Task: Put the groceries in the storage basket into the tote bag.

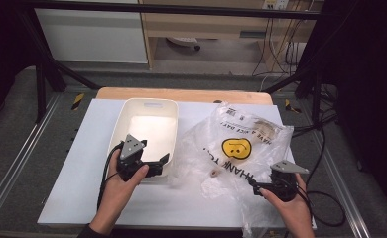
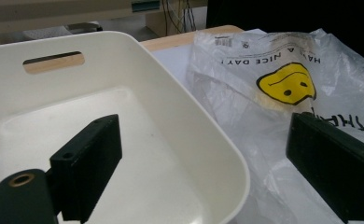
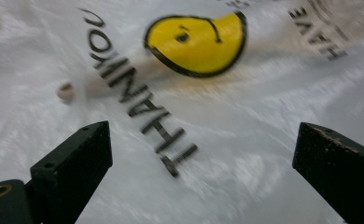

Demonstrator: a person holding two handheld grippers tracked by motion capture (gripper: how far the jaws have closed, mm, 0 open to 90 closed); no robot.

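Note:
A white plastic bin (image 1: 147, 130) with a handle slot stands left of centre on the table. To its right lies a crumpled clear plastic bag (image 1: 241, 144) printed with a yellow smiley face (image 1: 236, 147). A pale stick-like thing with a round end (image 1: 214, 173) shows through the bag. My left gripper (image 1: 161, 163) is open at the bin's near right corner; in the left gripper view (image 2: 203, 126) one jaw is inside the bin (image 2: 138, 140) and the other over the bag (image 2: 273, 93). My right gripper (image 1: 253, 187) is open over the bag's near part (image 3: 202, 133), holding nothing; the stick's end (image 3: 66, 91) lies ahead.
A white sheet (image 1: 77, 168) covers the table, with a wooden edge (image 1: 181, 94) at the back. Black cables (image 1: 325, 148) trail off the table's right side. Metal frame rails (image 1: 13, 163) run along both sides.

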